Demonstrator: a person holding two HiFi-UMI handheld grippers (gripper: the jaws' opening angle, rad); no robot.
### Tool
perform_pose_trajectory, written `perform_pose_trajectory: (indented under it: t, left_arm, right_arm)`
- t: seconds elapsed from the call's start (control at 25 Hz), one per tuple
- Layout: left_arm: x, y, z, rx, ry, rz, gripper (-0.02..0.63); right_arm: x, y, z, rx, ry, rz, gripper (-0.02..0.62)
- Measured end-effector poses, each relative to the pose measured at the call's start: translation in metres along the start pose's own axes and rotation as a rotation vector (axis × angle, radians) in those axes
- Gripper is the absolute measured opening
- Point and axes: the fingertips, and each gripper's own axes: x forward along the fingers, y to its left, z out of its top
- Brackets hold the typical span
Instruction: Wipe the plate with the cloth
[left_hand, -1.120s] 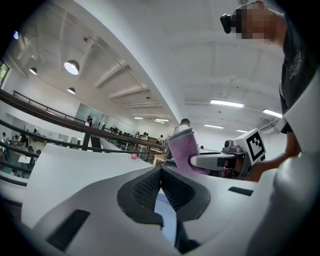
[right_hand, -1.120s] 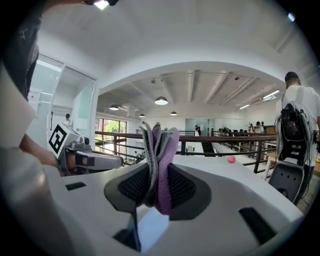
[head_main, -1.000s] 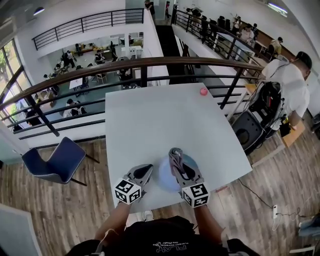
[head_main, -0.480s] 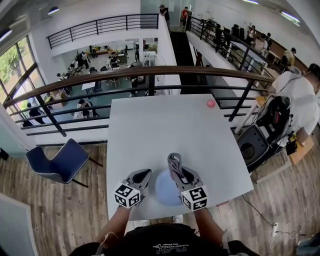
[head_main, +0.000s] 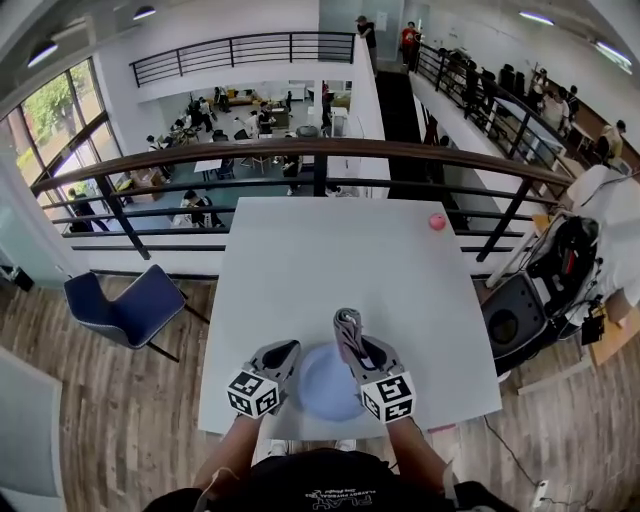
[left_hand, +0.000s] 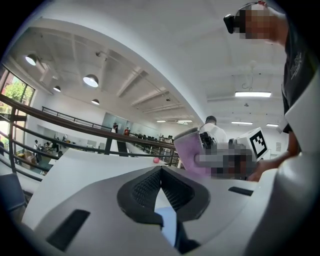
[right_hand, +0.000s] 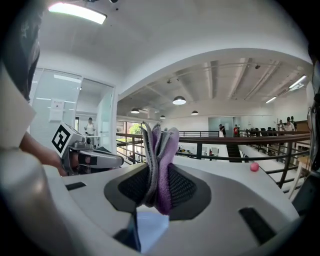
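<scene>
**Cloth (right_hand: 159, 150) clamped in your right gripper (right_hand: 159, 175), plate (head_main: 322, 388) below**

The pale blue plate lies flat on the white table (head_main: 330, 255), close to the edge nearest you, and sits between your two grippers in the head view. Through the gap under each pair of jaws you can see a patch of its blue surface.

The cloth is a folded bundle, purple with grey layers. Your right gripper's jaws are pressed against it from both sides, and the folds stand up past the jaw tips. In the head view this gripper reaches over the plate's right part. Whether the cloth touches the plate cannot be made out.

Your left gripper (left_hand: 161, 170) sits at the plate's left edge. Its jaws meet at the tips with nothing between them.

Further out, a small pink ball (head_main: 437, 221) rests near the table's far right corner, well apart from the plate. A dark railing (head_main: 300, 150) runs just beyond the table's far edge. A blue chair (head_main: 130, 305) stands on the wood floor to your left.
</scene>
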Motion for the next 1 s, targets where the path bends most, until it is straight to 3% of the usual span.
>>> perform_pose_trajectory:
  t: [0.4,1.0]
  left_arm:
    - [-0.006,-0.01,-0.005,-0.027,-0.026,0.14,0.012]
    - [-0.026,0.041,-0.009,-0.004,0.024,0.174,0.012]
  right_arm:
    - [0.004,-0.002,-0.006,-0.006,-0.004,0.132,0.11]
    - [0.04,0.016,-0.027,0.018,0.049,0.123,0.11]
